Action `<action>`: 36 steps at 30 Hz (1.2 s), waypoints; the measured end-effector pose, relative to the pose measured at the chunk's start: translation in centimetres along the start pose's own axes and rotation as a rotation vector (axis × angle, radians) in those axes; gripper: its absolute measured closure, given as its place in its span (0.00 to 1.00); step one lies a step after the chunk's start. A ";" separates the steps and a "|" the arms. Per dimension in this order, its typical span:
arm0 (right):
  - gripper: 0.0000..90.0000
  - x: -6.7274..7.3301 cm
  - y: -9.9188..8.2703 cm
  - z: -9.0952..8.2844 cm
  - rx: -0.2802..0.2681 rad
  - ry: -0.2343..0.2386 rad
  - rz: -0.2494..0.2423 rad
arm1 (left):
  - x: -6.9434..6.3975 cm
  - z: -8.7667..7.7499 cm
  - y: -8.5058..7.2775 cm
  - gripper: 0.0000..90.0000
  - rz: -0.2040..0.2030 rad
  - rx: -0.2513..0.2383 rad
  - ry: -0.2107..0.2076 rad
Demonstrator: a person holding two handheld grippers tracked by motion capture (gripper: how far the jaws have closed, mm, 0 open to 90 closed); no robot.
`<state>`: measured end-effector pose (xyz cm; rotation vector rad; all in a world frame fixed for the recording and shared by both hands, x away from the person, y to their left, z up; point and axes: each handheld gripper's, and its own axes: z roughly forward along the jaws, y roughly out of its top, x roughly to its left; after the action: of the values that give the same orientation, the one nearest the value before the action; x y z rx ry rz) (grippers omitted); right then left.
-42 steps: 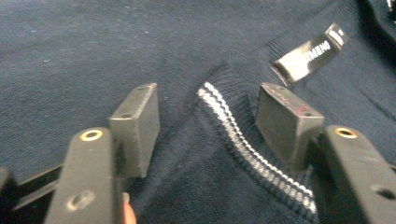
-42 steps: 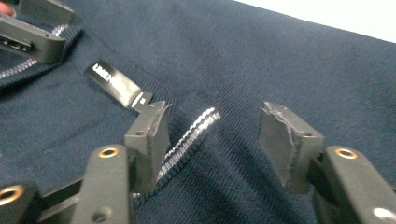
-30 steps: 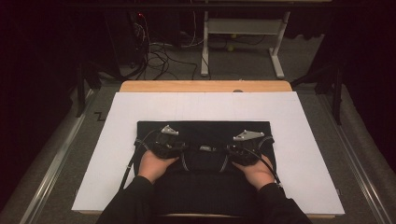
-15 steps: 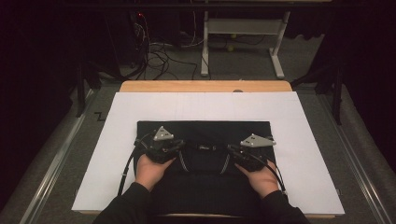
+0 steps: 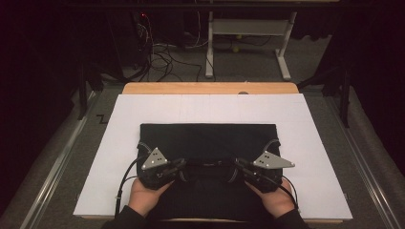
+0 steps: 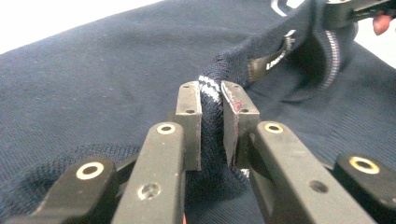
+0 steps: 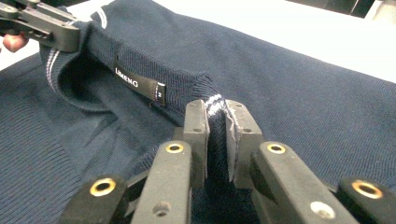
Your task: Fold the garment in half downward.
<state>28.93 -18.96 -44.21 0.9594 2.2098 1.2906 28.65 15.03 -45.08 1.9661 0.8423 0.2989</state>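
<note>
at the bottom of the high view your left gripper (image 5: 184, 168) and right gripper (image 5: 234, 168) are each clamped on the ribbed collar (image 6: 211, 93) of the navy sweater (image 5: 207, 138), one at each side of the neck opening. the sweater lies flat on the white board (image 5: 100, 181) in mid frame. it looks soft, light and stretchy, so it will likely sag between your grips; the doubled collar rib is the firmest hold. beyond, the wooden table edge (image 5: 210, 88).

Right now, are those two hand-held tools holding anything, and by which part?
Yes. Both grip the dark navy knitted sweater by its ribbed collar with the white stripe: the left tool on one side of the neck opening, the right tool on the other.
</note>
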 end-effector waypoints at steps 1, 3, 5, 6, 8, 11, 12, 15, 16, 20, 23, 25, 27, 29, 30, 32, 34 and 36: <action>0.90 0.1 0.0 -0.1 -0.003 0.001 -0.003 | -0.3 -0.2 -0.1 0.83 0.002 -0.005 -0.005; 0.90 0.3 -0.1 -0.5 -0.010 0.006 -0.005 | -0.6 -0.6 -0.2 0.83 0.006 -0.011 -0.006; 0.90 0.5 -0.2 -0.8 -0.016 0.011 -0.008 | -1.0 -0.9 -0.3 0.83 0.013 -0.015 -0.007; 0.90 0.6 -0.2 -1.0 -0.019 0.013 -0.011 | -1.1 -1.0 -0.3 0.83 0.012 -0.018 -0.009; 0.90 0.8 -0.3 -1.3 -0.026 0.019 -0.016 | -1.3 -1.3 -0.4 0.83 0.014 -0.024 -0.013; 0.90 1.1 -0.4 -1.9 -0.037 0.028 -0.024 | -1.8 -1.9 -0.5 0.83 0.025 -0.032 -0.011; 0.90 1.2 -0.4 -2.1 -0.040 0.033 -0.028 | -1.9 -2.1 -0.6 0.83 0.027 -0.034 -0.012; 0.90 1.5 -0.6 -2.5 -0.045 0.039 -0.033 | -2.2 -2.5 -0.7 0.83 0.028 -0.042 -0.017; 0.90 1.6 -0.6 -2.6 -0.047 0.042 -0.035 | -2.3 -2.7 -0.7 0.83 0.031 -0.042 -0.019; 0.90 1.9 -0.8 -3.1 -0.049 0.052 -0.040 | -2.7 -3.0 -1.1 0.83 0.034 -0.040 -0.025; 0.90 2.2 -1.0 -3.4 -0.047 0.058 -0.047 | -3.1 -3.2 -1.4 0.83 0.033 -0.032 -0.027; 0.90 2.4 -1.2 -3.6 -0.046 0.064 -0.051 | -3.4 -3.2 -1.7 0.83 0.043 -0.024 -0.027; 0.90 2.6 -1.4 -3.9 -0.043 0.067 -0.052 | -3.7 -3.3 -1.9 0.83 0.045 -0.020 -0.028; 0.90 2.8 -1.6 -4.1 -0.039 0.071 -0.055 | -4.0 -3.4 -2.1 0.83 0.050 -0.015 -0.030; 0.90 2.9 -1.7 -4.2 -0.035 0.074 -0.056 | -4.1 -3.4 -2.2 0.83 0.055 -0.010 -0.030; 0.90 3.1 -2.0 -4.4 -0.024 0.084 -0.058 | -4.3 -3.5 -2.4 0.82 0.062 -0.001 -0.032; 0.90 3.3 -2.2 -4.4 -0.017 0.086 -0.061 | -4.5 -3.5 -2.6 0.82 0.062 0.003 -0.031; 0.90 3.5 -2.4 -4.5 -0.010 0.089 -0.066 | -4.6 -3.6 -2.7 0.82 0.061 0.007 -0.031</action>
<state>22.79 -19.91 -44.12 0.8338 2.2797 1.3366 22.22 15.24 -44.92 2.0004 0.7652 0.3011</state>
